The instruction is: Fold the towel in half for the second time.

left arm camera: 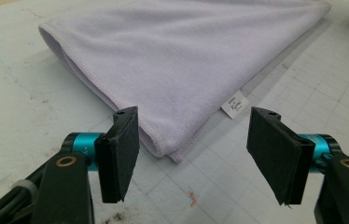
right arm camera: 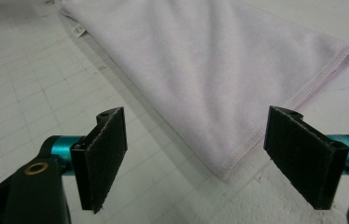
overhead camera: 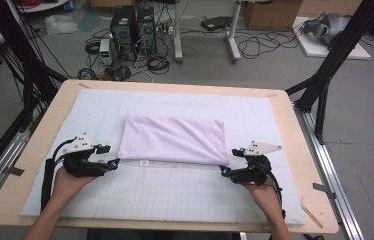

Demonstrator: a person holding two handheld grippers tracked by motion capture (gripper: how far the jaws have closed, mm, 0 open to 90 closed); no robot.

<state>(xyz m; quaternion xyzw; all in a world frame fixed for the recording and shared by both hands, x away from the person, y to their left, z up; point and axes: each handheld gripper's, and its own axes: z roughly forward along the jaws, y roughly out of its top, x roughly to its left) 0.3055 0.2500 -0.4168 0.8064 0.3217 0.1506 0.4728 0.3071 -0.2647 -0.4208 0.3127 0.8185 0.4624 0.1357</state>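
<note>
While both of my tongs sit at the near corners of a folded lilac towel, I am lining up to pinch those corners. In the high view the towel lies as a flat rectangle at the middle of the frame, on a white gridded mat covering the wooden counter. My left tongs rest at the towel's lower left corner, my right tongs at its lower right corner.

To do this step well, I judge each pair should slide forward low along the mat until the corner lies fully between the pads, then close on all the folded layers at once, both sides together, so the towel lifts evenly and does not fall open.

In the left gripper view, my left tongs stand wide apart and hold nothing; the towel corner sits between the pads, just beside the left pad, and whether it touches I cannot tell. A small white label pokes out from the towel's edge.

In the right gripper view, my right tongs are also wide apart and empty, with the stitched corner lying in the gap, clear of both pads
</note>
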